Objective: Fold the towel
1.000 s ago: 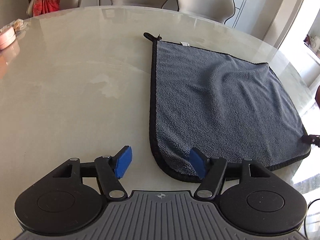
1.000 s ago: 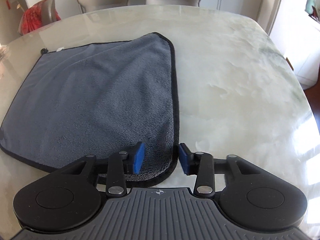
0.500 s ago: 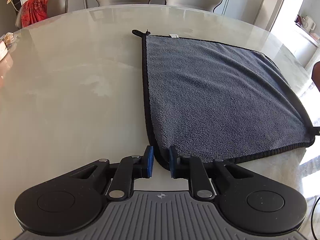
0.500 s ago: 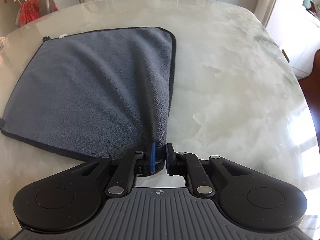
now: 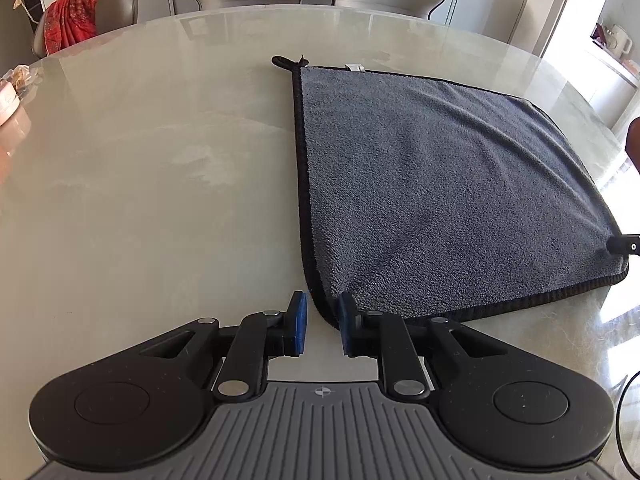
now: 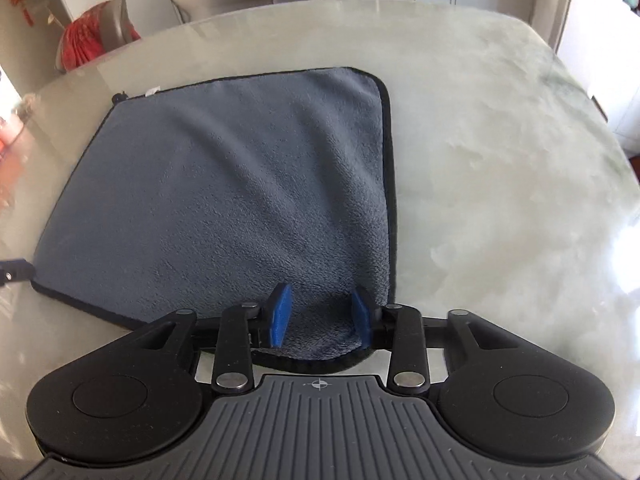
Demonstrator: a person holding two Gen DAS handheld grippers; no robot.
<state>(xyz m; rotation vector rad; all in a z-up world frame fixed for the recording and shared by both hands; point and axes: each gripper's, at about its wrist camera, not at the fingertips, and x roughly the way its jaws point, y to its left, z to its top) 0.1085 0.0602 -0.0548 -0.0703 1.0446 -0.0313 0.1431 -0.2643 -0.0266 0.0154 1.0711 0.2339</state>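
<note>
**Two claws at the near corners of one towel**

Left claw [image 5: 322, 328]: pads apart, straddling the towel's [image 5: 440, 184] near-left corner. Right claw [image 6: 320, 320]: pads apart, near-right corner lying slack between them. The towel lies flat on the worktop [image 5: 140, 200]. Risk: either claw closing shallow would probably catch only the black hem, which could slip during lifting. Count: one towel, two claws, apparently three chairs beyond.

Left claw [image 5: 322, 326] and right claw [image 6: 322, 318], black linkages, blue pads, silver screws, ribbed grey housing
</note>
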